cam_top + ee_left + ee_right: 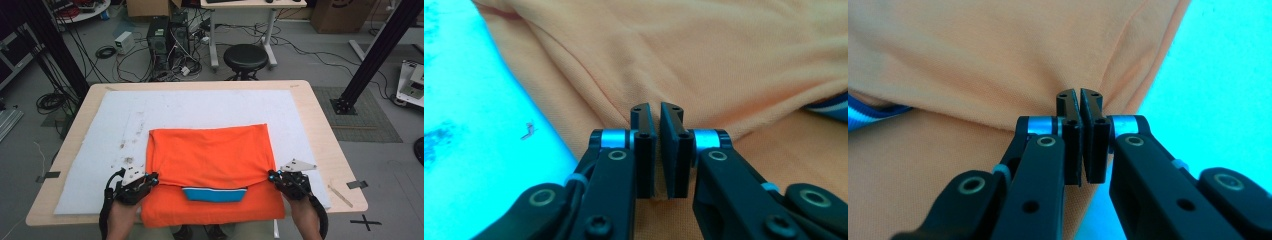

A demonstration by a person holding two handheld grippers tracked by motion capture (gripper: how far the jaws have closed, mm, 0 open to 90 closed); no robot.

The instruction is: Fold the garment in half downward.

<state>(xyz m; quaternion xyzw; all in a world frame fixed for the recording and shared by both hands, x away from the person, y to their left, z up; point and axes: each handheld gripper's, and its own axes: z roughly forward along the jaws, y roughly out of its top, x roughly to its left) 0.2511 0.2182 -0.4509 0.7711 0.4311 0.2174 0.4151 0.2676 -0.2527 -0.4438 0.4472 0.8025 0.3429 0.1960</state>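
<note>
An orange shirt [210, 155] lies on the white mat [200, 105], its upper layer folded toward the near side, with a blue-and-white collar [215, 194] peeking from under the fold. My left gripper [154, 177] is at the fold's left end. In the left gripper view its jaws [656, 107] are pressed together on a pinch of the orange cloth [724, 60]. My right gripper [271, 175] is at the fold's right end. Its jaws [1080, 95] are likewise shut on the cloth's [973, 55] edge. The collar [863, 112] shows at that view's left.
The mat covers most of a wooden table [320, 115]. The shirt's near edge hangs at the table's front. Beyond the far edge stand a black stool [245, 57], a computer tower [159, 37] with cables, and black frame posts at both sides.
</note>
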